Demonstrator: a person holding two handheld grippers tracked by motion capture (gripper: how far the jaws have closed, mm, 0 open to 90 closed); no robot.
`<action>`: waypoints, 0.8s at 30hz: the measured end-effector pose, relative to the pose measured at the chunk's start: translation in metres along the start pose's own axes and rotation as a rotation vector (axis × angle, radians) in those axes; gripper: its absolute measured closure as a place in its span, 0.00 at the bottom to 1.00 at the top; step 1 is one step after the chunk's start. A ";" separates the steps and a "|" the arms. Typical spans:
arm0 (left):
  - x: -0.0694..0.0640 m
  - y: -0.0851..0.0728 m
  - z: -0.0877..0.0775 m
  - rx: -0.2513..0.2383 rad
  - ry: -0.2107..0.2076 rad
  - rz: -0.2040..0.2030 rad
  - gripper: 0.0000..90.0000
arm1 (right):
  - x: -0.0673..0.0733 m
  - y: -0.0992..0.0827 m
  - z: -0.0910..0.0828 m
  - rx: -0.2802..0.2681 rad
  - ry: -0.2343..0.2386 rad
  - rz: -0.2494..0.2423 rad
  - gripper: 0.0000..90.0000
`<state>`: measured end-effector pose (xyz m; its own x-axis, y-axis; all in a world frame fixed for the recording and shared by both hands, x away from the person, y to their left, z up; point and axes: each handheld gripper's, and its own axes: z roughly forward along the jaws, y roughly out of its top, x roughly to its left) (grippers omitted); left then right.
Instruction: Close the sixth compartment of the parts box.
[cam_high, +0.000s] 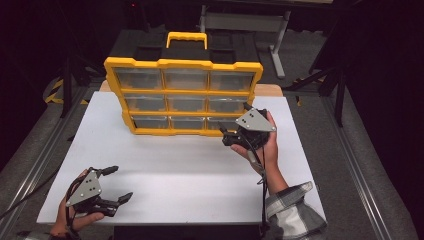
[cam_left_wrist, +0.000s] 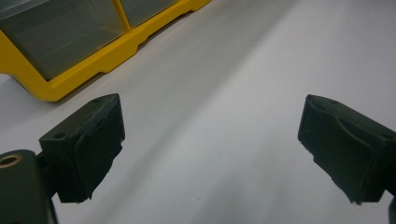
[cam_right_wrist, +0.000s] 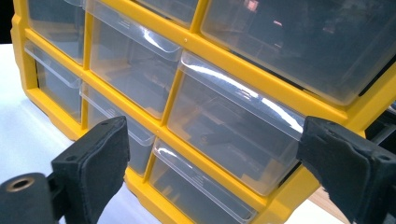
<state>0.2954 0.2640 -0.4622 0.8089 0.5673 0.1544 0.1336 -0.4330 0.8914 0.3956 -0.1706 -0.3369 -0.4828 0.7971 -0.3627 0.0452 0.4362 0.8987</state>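
**Right gripper parked at the drawer cabinet, left one hanging back**

So here's the setup: a yellow plastic organizer cabinet with nine clear drawers in a three-by-three grid stands upright at about 12 o'clock on the white rectangular table top, toward its far edge. It has a yellow carry handle on its black top.

The right hand-held black gripper with the grey three-cornered plate sits at roughly 2 o'clock from the table's centre, right at the cabinet's bottom-right corner, pointing left toward the lowest row of drawers. In the right gripper view its jaws are spread wide with nothing between them, and the cabinet fills the space ahead, tilted in the frame (that's just the camera turning with the hand). The clear middle-row drawer sits squarely between the two jaws but farther off; I can't tell whether either jaw touches the cabinet. The person's right hand wraps the gripper from behind, with a plaid sleeve at 5 o'clock.

The left hand-held black gripper is way down at 7 o'clock near the front edge, well apart from the cabinet. Its jaws are also gaping wide and empty, over bare white table, with the cabinet's yellow bottom frame off at 11 o'clock in the left gripper view.
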 end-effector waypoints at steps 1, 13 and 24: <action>0.000 0.000 0.000 0.000 0.000 -0.001 0.09 | 0.000 0.000 0.000 0.001 0.002 -0.002 0.11; 0.000 0.000 0.000 -0.001 0.005 0.001 0.09 | 0.002 -0.001 -0.006 0.004 0.010 -0.026 0.11; -0.001 0.000 0.000 0.000 0.005 0.001 0.09 | 0.002 -0.004 -0.014 0.004 0.010 -0.036 0.11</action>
<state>0.2951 0.2636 -0.4625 0.8064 0.5701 0.1575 0.1325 -0.4338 0.8912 0.3822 -0.1765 -0.3377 -0.4933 0.7763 -0.3925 0.0310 0.4666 0.8839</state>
